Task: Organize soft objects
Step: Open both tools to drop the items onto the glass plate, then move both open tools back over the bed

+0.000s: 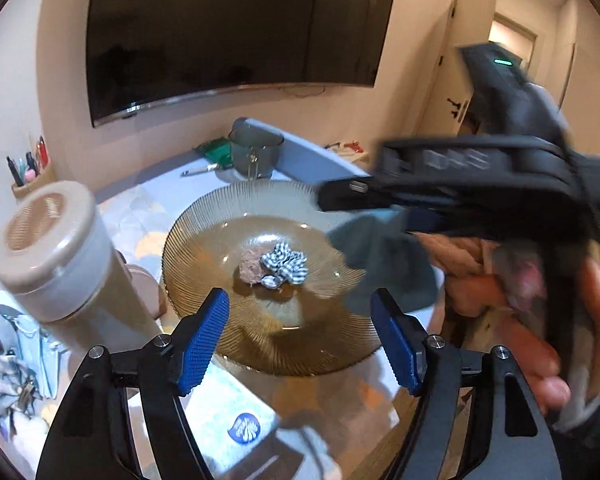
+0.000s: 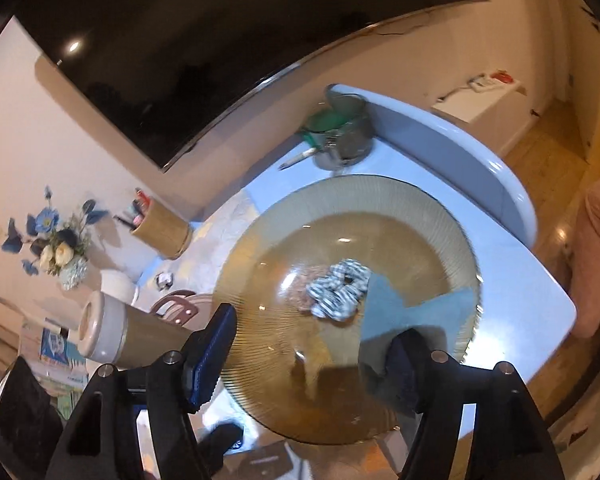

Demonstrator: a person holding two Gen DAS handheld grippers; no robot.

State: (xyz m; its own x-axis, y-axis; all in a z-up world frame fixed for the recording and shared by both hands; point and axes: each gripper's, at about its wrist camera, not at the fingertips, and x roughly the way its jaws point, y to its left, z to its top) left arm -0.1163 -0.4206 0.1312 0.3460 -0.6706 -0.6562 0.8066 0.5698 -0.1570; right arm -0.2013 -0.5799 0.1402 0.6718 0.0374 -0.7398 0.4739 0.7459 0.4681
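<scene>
Evidently both tongs stood open: the left tongs [image 1: 300, 332] empty, the right tongs [image 2: 316, 354] loose around the grey-blue cloth [image 2: 412, 312] draped on the ribbed amber glass plate [image 2: 260, 364] mid-bench, beside the striped scrunchie [image 2: 338, 288]. Best withdraw upward without snagging it.

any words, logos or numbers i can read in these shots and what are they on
None can be read for certain.
Round blue logo on the white pack near the left tongs: white marks, blurred.
Pale lettering on the black body of the right-hand tool: smeared by motion.
Blue-and-white printed sheet at the table's left edge: too small and blurred.
</scene>
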